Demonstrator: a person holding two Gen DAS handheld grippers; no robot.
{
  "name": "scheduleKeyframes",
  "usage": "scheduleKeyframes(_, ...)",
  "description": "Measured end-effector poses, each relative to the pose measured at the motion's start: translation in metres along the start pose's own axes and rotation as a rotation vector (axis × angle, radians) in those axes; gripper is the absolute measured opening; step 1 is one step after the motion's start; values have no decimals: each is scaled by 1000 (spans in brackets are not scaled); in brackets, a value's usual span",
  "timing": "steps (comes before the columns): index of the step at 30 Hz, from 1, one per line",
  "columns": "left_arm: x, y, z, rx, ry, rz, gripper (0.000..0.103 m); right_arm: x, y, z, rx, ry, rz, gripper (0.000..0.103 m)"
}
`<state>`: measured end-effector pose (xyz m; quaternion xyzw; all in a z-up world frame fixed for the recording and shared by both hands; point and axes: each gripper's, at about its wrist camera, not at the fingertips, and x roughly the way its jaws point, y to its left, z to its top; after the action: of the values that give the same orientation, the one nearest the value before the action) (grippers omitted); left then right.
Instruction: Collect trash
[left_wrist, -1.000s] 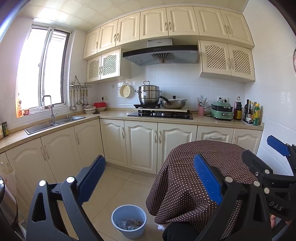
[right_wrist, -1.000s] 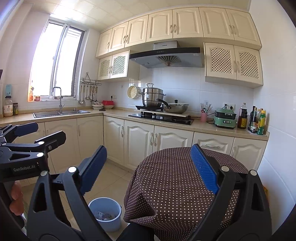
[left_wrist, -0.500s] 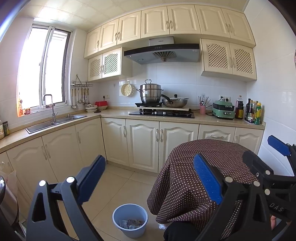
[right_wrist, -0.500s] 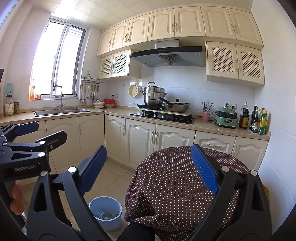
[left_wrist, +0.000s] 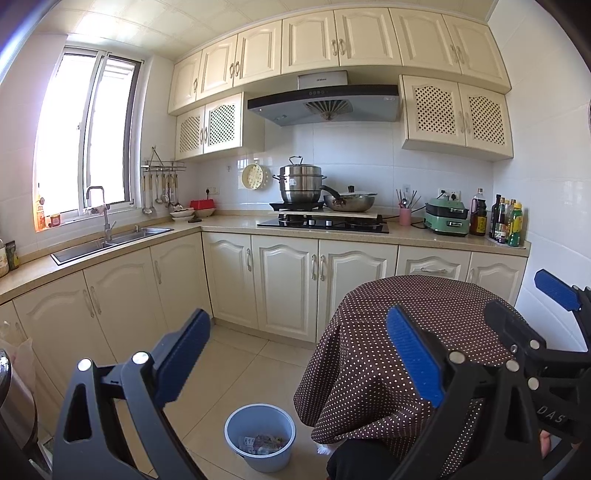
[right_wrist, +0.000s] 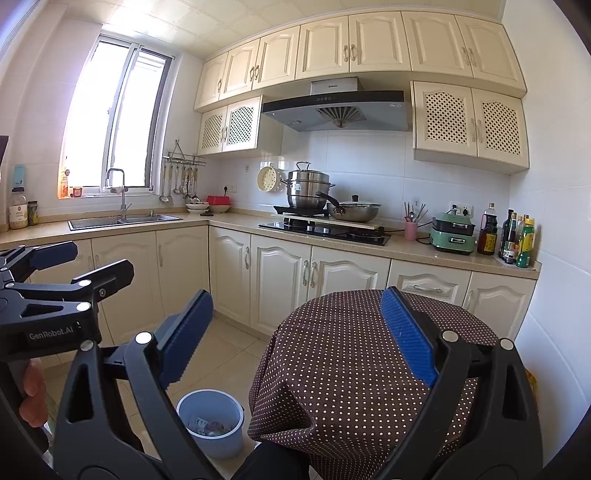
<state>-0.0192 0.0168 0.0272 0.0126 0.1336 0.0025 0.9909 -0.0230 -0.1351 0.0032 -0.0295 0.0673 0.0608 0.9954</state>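
Left of the round tabletop under a brown polka-dot cloth (left_wrist: 417, 325), the left claw (left_wrist: 295, 362) hangs released and empty. The pale blue plastic bin (left_wrist: 260, 437) holding wrappers stands on the floor beside the tabletop. Above the tabletop, the right claw (right_wrist: 295, 339) gapes empty; probably descend slowly, gripping the bin's rim.

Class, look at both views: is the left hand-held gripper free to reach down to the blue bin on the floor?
Probably yes. The left hand-held gripper is open and holds nothing, and bare floor lies between it and the blue bin. The polka-dot table stands just to the bin's right, not over it.
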Motion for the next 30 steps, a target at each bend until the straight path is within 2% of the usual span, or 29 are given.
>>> scheduleKeyframes(20, 15, 2, -5, 5, 31, 7, 95, 12, -3, -9, 10, 26, -10, 91)
scheduleKeyframes(30, 50, 5, -11, 12, 76, 34, 95, 42, -27, -23, 48, 67, -39, 91)
